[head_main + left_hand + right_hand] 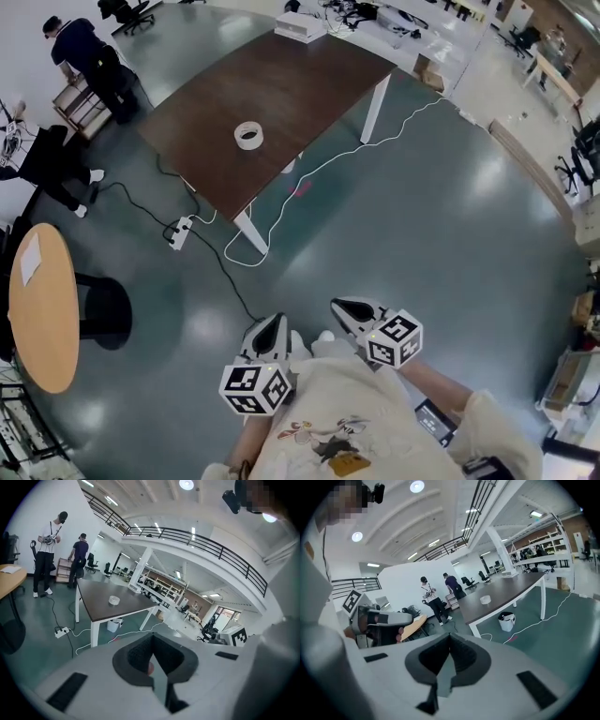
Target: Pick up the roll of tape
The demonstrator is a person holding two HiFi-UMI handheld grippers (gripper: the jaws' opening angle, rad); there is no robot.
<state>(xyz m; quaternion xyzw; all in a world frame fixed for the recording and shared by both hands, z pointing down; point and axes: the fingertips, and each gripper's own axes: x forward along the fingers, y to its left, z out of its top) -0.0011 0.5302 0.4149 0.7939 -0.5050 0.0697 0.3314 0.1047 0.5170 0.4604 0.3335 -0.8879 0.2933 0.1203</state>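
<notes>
A white roll of tape [248, 135] lies flat near the middle of a dark brown table [309, 84], far ahead of me. The roll of tape [114, 600] shows small in the left gripper view, and the roll of tape [485, 599] shows small in the right gripper view too. My left gripper [270, 331] is held close to my body, shut and empty. My right gripper [345, 309] is beside it, also shut with nothing between its jaws. Both are several steps short of the table.
A white cable [375, 141] and a black cable with a power strip [180, 231] lie on the green floor between me and the table. A round wooden table [42, 309] stands at left. Two people [89, 61] stand at the far left. A white box [300, 26] sits at the table's far end.
</notes>
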